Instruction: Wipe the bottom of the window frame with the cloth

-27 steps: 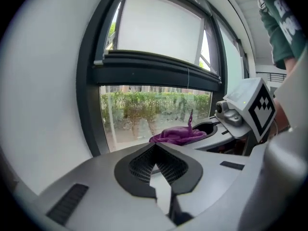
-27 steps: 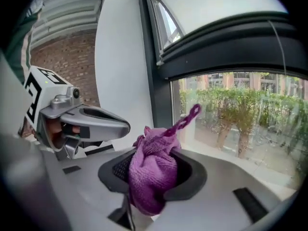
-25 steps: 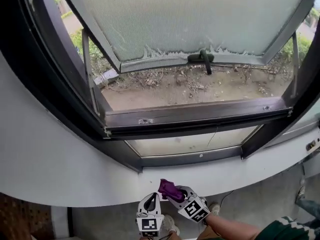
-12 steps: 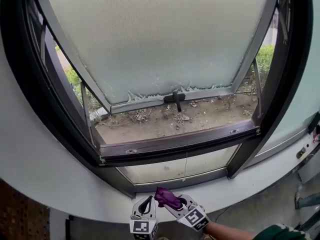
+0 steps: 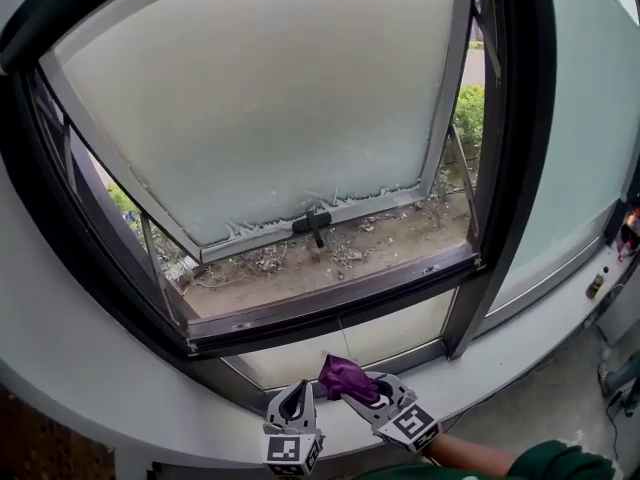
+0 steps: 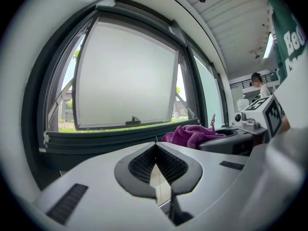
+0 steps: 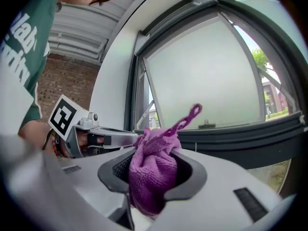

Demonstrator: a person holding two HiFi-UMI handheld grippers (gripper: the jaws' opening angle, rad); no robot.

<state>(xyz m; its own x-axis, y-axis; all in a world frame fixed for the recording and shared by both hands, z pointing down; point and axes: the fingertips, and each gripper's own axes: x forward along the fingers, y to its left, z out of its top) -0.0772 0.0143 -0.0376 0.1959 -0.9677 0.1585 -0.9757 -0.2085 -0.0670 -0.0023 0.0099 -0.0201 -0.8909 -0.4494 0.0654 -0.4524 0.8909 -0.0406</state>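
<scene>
A purple cloth (image 5: 345, 377) is bunched between the jaws of my right gripper (image 5: 366, 387), which is shut on it; the cloth (image 7: 153, 172) bulges out of the jaws, with a loop sticking up. My left gripper (image 5: 295, 400) sits just left of it, shut and empty, its pads (image 6: 155, 163) pressed together. The cloth (image 6: 192, 134) also shows at the right in the left gripper view. Both grippers hang below the white sill (image 5: 130, 408). The dark bottom rail of the window frame (image 5: 330, 308) runs above them, under the tilted-out frosted sash (image 5: 260, 118).
A black handle (image 5: 312, 223) sits on the sash's lower edge. Soil and dry leaves (image 5: 330, 258) lie outside below the sash. A dark upright frame post (image 5: 505, 148) stands at the right, with a fixed glass pane (image 5: 580, 118) beyond it.
The head view has tilted up and to the right, so the window has slid down and left in it. Both grippers keep their places near the bottom edge, cloth still held.
</scene>
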